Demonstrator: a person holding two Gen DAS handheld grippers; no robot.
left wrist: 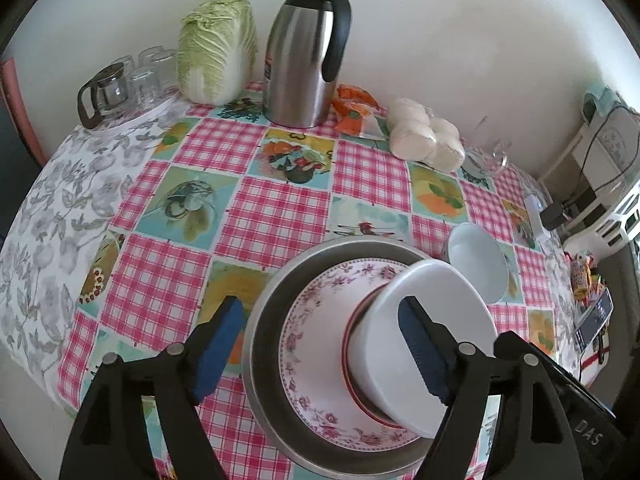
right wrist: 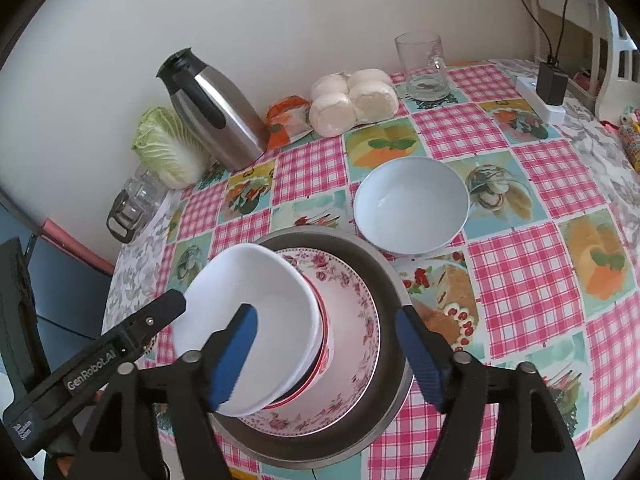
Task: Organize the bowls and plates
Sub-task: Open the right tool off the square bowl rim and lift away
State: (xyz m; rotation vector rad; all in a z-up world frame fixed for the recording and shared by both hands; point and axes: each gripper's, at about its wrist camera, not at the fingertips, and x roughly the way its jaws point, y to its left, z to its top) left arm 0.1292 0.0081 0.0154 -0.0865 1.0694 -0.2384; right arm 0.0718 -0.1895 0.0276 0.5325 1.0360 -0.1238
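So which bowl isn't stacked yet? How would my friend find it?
Find the big round steel pan near the front of the checked tablecloth, with a flowery pink plate and a white bowl piled inside. Just behind it sits a plain white empty bowl, alone on the cloth, upright, nothing under it.

The right gripper (right wrist: 326,354), jaws spread, apparently touches the white bowl (right wrist: 248,320) stacked on the floral plate (right wrist: 356,312); 1 more bowl (right wrist: 412,204) sits mid-worktop.
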